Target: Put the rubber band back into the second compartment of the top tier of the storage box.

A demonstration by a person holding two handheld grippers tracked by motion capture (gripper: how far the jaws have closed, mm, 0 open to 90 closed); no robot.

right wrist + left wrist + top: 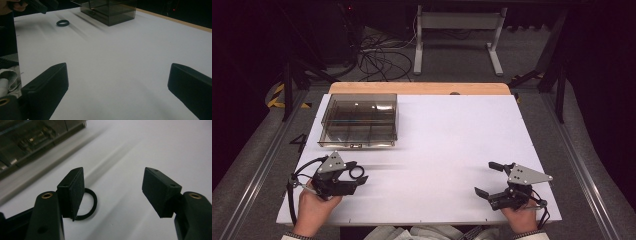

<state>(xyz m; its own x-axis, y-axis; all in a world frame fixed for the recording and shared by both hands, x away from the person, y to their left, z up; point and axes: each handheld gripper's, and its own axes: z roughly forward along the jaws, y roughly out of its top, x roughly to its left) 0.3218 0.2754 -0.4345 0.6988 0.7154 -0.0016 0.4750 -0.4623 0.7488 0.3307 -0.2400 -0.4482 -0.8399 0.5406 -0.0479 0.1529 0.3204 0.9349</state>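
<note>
High view: left gripper [358,176] open at black ring [357,172], near left on white bench [452,140]; right gripper [488,179] open, idle near right; smoky clear box [359,120] far left.

Left gripper view: ring [90,203] flat beside one pad, ungrasped; pickup likely pending.

Right gripper view: ring [62,23] far left, dark room beyond.

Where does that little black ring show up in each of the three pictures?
High view: the black ring lies on the white table, at the left claw.
Left gripper view: lower left, partly behind the left pad.
Right gripper view: upper left.
Shared landmark: the clear box.
</note>
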